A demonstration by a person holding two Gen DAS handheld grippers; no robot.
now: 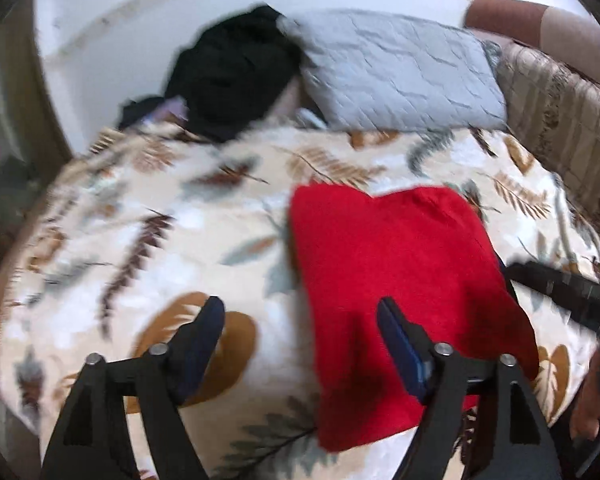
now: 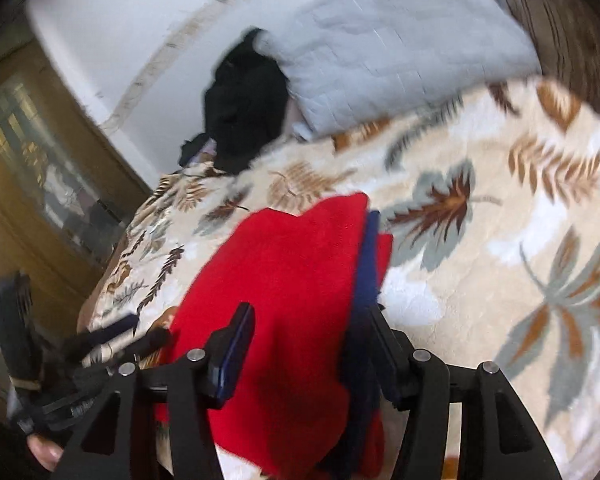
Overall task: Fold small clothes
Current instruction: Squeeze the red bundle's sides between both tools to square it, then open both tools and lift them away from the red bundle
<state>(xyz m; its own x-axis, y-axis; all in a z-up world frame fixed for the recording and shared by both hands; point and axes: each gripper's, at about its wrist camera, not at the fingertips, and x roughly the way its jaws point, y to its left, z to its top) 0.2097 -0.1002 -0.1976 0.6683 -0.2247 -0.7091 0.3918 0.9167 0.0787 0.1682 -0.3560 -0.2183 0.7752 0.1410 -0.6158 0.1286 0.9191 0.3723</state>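
Folding red garment (image 1: 400,264), lower right | left gripper (image 1: 300,332) jaws apart, empty | right gripper (image 2: 308,336) jaws apart, unclamped | advise aligning edges before next fold.

Motion blur smears both views — the black clothing (image 1: 236,72) stays an unreadable heap.

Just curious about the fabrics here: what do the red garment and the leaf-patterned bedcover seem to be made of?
The red garment looks like soft matte knit or fleece: no shine, gentle folds, though blur hides the weave. The leaf-patterned bedcover looks like plush, fuzzy blanket fabric, with a napped, slightly crinkled surface.
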